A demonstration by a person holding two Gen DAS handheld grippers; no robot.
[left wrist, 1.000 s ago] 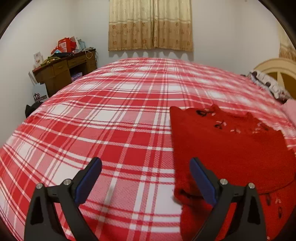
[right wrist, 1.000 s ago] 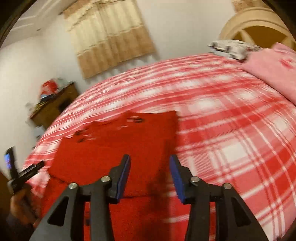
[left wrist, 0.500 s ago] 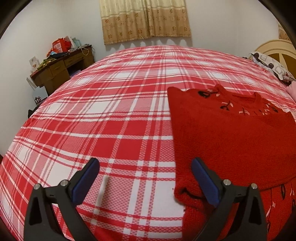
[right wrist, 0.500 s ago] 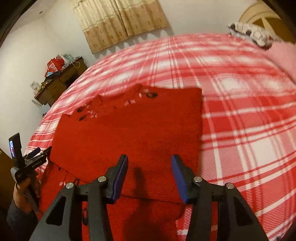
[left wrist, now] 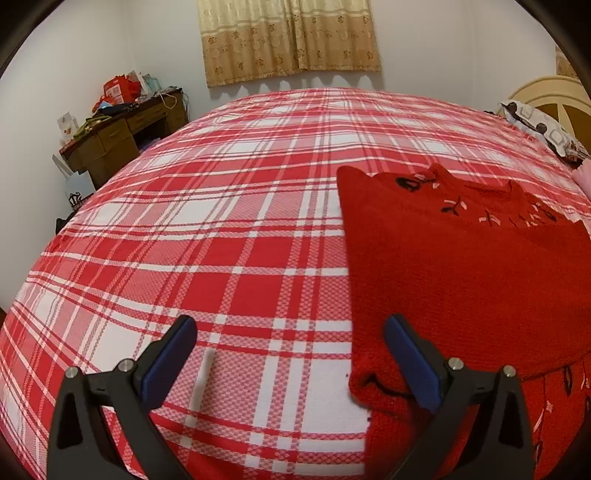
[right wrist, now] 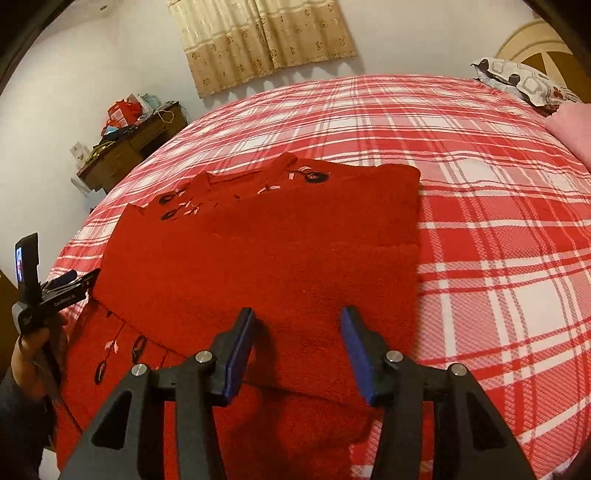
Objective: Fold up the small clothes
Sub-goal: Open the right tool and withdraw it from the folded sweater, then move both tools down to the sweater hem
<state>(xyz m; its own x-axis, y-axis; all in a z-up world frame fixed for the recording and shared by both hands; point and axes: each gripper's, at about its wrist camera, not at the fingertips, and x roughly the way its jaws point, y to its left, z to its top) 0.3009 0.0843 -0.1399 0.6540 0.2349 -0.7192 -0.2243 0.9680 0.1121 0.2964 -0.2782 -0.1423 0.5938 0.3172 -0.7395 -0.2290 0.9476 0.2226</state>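
Most of both views was filled by a wide bed under a red-and-white plaid cotton sheet, with white walls behind it and a beige patterned curtain hanging at the far side. A dark wooden desk cluttered with red boxes and papers stood in the left corner, a cream arched headboard rose at the right, and a grey-and-white patterned pillow lay beside a folded pink cloth. On the sheet lay the fuzzy red knitted sweater with dark and pink embroidered flowers, its upper part folded over the rest. The left gripper stood spread wide and empty, one blue pad over bare sheet, the other over the sweater's near left corner. The right gripper was held partly open above the sweater's folded edge, pinching nothing. At the left edge a hand gripped the left gripper's handle.
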